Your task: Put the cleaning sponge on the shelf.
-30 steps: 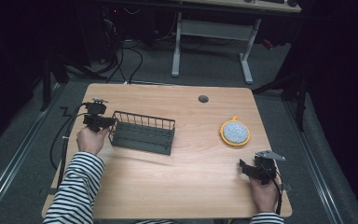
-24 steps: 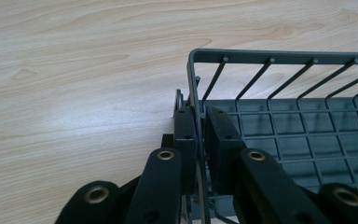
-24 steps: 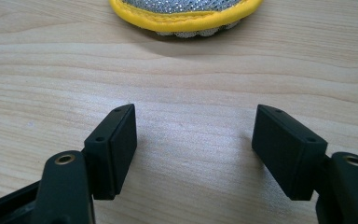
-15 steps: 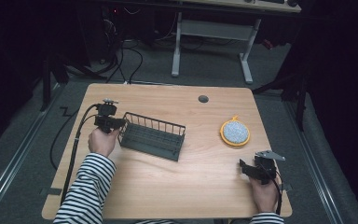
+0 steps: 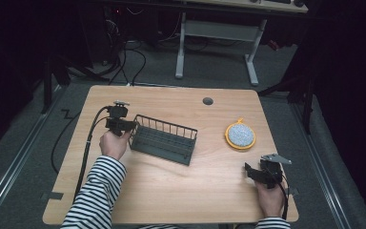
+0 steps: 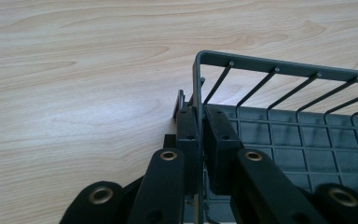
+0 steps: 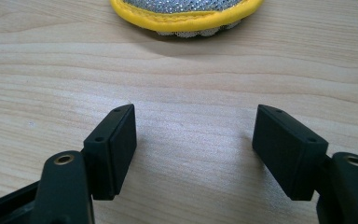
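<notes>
We have the wire rack (image 5: 164,140) left of the table's (image 5: 171,191) middle, gripped by its nine-o'clock end wall – the step in hand looks like dragging it across. Our left gripper (image 6: 199,135) is pinched tight on that end wire. Our right gripper (image 7: 193,149), at five o'clock, stands spread and empty, the yellow-rimmed scrubber (image 5: 240,135) just beyond; next we should steer the rack gently.

In the left gripper view we lose the wire rack (image 6: 289,135) past the right and bottom edges, and the jaws cover its end wall where they clamp it. In the right gripper view the top edge cuts off most of the yellow-rimmed scrubber (image 7: 186,14); we cannot make out its centre.
</notes>
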Demonstrator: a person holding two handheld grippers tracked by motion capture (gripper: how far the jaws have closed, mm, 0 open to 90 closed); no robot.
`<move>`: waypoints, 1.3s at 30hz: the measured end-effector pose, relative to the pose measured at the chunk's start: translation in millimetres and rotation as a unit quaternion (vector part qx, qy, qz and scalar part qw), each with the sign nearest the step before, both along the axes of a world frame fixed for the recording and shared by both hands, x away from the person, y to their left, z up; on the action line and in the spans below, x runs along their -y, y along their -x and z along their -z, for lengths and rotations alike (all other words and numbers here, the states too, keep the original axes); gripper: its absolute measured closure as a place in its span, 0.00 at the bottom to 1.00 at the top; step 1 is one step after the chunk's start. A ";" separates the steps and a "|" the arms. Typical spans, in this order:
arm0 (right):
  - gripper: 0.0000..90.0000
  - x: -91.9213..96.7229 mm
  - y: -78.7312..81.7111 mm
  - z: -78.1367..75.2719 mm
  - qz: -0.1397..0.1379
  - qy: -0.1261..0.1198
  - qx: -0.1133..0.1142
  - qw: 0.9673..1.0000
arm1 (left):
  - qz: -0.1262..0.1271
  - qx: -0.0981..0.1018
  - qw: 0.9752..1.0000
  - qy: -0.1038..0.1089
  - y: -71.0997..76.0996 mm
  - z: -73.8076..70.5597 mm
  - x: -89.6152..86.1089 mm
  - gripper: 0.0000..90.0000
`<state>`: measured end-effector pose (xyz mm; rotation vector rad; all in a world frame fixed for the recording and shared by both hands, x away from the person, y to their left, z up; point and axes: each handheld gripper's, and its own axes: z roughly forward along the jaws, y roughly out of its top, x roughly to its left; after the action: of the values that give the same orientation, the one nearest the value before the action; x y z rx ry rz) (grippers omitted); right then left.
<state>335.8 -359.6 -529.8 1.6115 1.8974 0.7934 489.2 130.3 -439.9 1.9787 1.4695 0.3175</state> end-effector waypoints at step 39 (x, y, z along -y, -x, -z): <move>0.34 -0.1 0.2 0.0 0.000 0.000 0.000 1.000 | 0.066 0.047 0.996 0.035 19.3 -10.2 46.3 0.39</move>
<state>335.6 -359.5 -529.8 1.6120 1.8977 0.7937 469.9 84.0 -429.7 1.9666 1.2667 0.2933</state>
